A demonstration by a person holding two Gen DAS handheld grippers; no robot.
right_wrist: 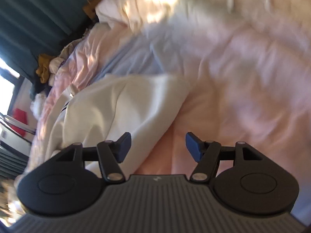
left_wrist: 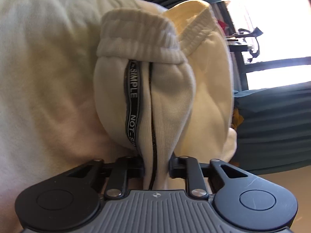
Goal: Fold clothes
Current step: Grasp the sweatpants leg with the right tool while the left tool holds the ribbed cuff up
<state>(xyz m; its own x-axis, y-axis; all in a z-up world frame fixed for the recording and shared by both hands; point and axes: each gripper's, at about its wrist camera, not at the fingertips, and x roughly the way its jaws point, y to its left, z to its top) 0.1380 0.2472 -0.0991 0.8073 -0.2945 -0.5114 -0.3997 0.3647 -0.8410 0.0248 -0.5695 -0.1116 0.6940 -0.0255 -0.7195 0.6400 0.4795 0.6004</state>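
Observation:
Cream sweatpants (left_wrist: 155,89) with a ribbed elastic waistband (left_wrist: 140,38) and a black side tape (left_wrist: 131,101) lettered in white fill the left wrist view. My left gripper (left_wrist: 156,167) is shut on a bunched fold of this fabric, which runs down between its pads. In the right wrist view the same cream garment (right_wrist: 108,112) lies spread on a pink bedsheet (right_wrist: 243,97). My right gripper (right_wrist: 157,146) hovers open above the garment's edge, nothing between its blue pads (right_wrist: 192,145).
A light blue cloth (right_wrist: 140,58) and a white crumpled piece (right_wrist: 120,15) lie farther up the bed. A heap of mustard and white clothes (right_wrist: 48,68) sits at the bed's edge by dark green curtains (right_wrist: 29,19). A bright window (left_wrist: 272,29) is to the right.

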